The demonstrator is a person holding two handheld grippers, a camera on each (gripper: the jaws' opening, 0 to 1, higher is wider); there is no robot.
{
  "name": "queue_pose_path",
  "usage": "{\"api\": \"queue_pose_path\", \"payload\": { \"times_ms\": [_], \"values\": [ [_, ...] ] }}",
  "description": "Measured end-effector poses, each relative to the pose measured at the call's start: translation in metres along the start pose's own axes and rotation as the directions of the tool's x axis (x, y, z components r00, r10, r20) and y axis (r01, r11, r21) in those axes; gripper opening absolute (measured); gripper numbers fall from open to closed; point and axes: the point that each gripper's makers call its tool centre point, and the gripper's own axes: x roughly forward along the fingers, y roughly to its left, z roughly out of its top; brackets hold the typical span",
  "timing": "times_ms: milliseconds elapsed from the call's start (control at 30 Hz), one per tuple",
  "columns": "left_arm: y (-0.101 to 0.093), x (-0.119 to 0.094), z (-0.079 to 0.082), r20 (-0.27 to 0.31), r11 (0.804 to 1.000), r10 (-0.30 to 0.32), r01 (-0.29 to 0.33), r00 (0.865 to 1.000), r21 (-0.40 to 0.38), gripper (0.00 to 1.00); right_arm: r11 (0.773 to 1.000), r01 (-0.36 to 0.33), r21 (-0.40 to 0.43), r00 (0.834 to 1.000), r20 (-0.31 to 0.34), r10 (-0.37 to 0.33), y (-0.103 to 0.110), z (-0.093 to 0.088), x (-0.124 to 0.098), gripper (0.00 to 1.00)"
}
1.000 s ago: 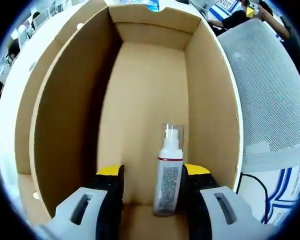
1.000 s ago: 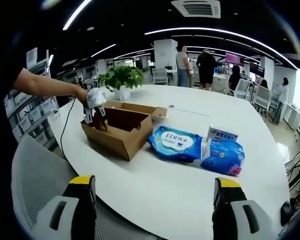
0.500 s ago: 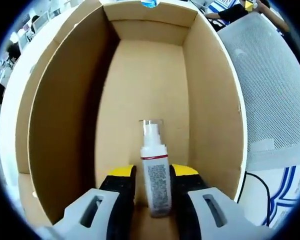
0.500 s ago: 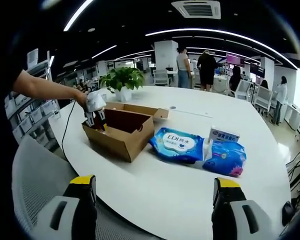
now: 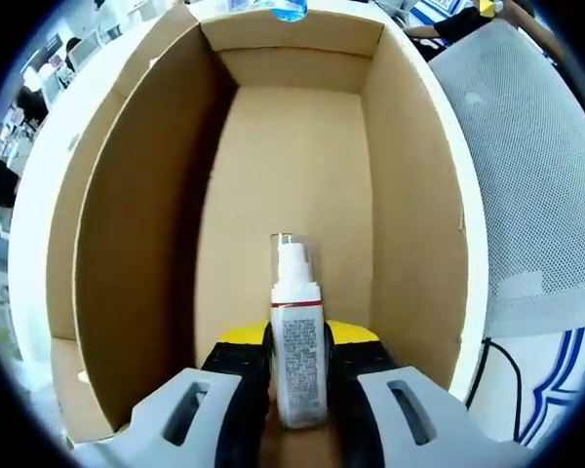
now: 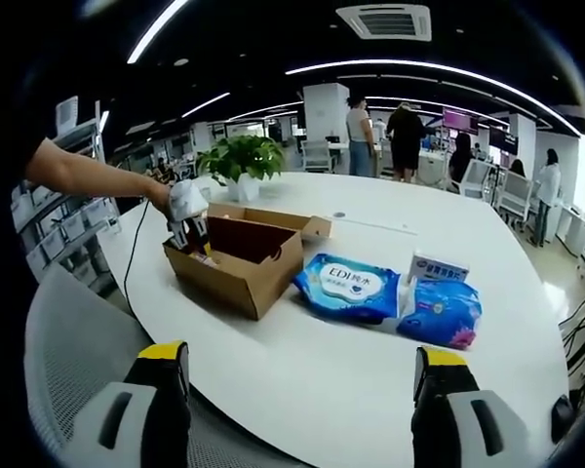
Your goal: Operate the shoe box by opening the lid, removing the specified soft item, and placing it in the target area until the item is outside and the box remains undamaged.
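While the left gripper (image 5: 297, 366) reaches down into the open shoe box (image 5: 409, 195), its yellow-tipped jaws are pressed against both sides of a small white spray bottle (image 5: 298, 336) lying on the cardboard floor near the box's near end. Over at the right gripper (image 6: 297, 390), the jaws stand spread wide above the white table (image 6: 370, 370). Two blue wipe packs (image 6: 356, 286) and a small white carton (image 6: 434, 268) lie just right of the box, with a potted plant (image 6: 239, 161) beyond.

left gripper view: close, looking down into the box (image 5: 273, 146). right gripper view: far back, facing across the table (image 6: 351, 370); same box (image 6: 236, 261) shared.
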Motion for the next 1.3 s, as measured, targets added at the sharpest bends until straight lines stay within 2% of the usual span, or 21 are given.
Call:
{"api": "queue_pose_path", "payload": {
  "times_ms": [200,333,667,867,1300],
  "values": [
    [0.004,-0.008,0.008,0.024,0.999,0.031,-0.030,0.999,-0.030,0.19,1.000,-0.011,-0.010,1.000,0.012,0.011,0.003,0.004,0.000,0.95],
    [0.001,-0.013,0.012,0.036,0.998,0.030,-0.028,0.999,-0.058,0.19,1.000,-0.018,-0.017,1.000,0.020,0.018,0.004,0.006,0.000,0.94],
    [-0.002,-0.026,0.017,0.069,0.997,0.041,-0.036,0.997,-0.072,0.19,0.998,-0.047,-0.043,0.998,0.038,0.049,0.012,0.013,0.002,0.91],
    [-0.005,-0.036,0.022,0.095,0.997,0.049,-0.043,0.994,-0.068,0.19,0.996,-0.069,-0.063,0.996,0.054,0.073,0.019,0.017,0.004,0.88],
    [-0.023,-0.058,0.042,0.157,0.999,0.040,-0.037,0.987,-0.018,0.19,0.983,-0.131,-0.127,0.987,0.081,0.141,0.038,0.029,0.010,0.79]
  ]
}}
